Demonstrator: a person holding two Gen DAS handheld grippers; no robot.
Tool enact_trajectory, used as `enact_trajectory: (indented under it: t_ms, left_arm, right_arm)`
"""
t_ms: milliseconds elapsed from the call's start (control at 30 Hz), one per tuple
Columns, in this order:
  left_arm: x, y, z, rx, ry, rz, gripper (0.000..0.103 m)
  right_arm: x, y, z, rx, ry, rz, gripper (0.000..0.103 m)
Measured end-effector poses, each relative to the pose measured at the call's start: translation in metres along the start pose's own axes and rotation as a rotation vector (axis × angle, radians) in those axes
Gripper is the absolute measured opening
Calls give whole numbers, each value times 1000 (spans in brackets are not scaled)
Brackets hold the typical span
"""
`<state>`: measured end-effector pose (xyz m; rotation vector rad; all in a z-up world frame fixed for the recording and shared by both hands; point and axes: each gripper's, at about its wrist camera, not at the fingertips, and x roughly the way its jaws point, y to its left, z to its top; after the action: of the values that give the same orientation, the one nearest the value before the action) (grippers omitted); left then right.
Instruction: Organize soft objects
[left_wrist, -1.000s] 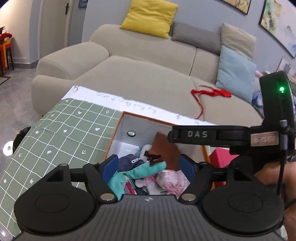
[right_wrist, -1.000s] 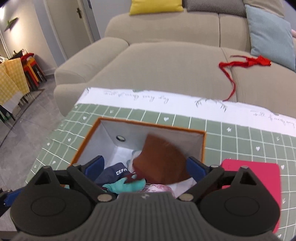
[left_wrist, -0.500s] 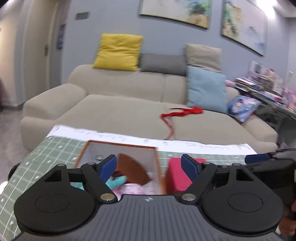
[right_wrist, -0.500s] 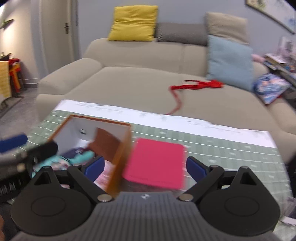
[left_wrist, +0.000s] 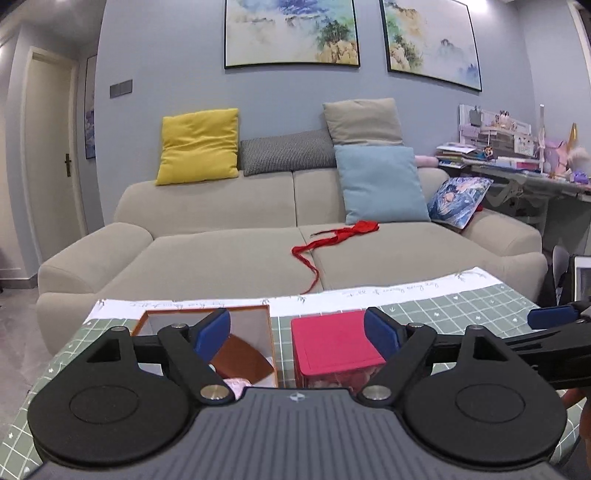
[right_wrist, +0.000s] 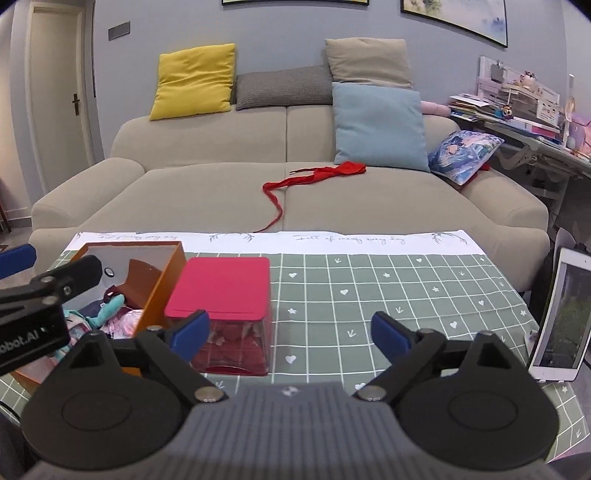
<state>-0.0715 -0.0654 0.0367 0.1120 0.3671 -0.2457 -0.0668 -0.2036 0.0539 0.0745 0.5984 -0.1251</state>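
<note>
While both tools hang spread and empty, the right tool (right_wrist: 290, 330) opening, the left tool (left_wrist: 297, 330) should descend squarely over the soft toys (right_wrist: 107, 314) lying in the orange bin (right_wrist: 162, 288) at the surface's (right_wrist: 388, 295) near left.

Both hand-held grippers withdrawn from orange box (right_wrist: 162, 291).

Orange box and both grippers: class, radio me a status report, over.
Left gripper open, empty; right gripper jaws opening, nothing between them. Orange box open, soft toys inside, beside red-lidded box. Red ribbon on sofa. Nothing in the way.
</note>
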Motion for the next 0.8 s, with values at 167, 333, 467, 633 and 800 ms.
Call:
enact_trajectory:
  t_ms: [167,333,467,633,800]
  left_arm:
    - [14,1,-11,-58,41,-6,96]
    - [18,9,-22,-58,50,-2,96]
    - [22,11,-27,-40,69,-2,97]
    - [21,10,-30,-31,71,-8,97]
    - [19,11,-31,-35,68,-23,97]
  right_arm:
    - [6,-14,-13,30,-23,6,100]
    - [19,-27,-28,117,-10,5,100]
    - [24,-28,-33,126,11,29,100]
    - [21,-25,-34,129,-1,48,100]
    - [20,-18,-35,93,-3,72,100]
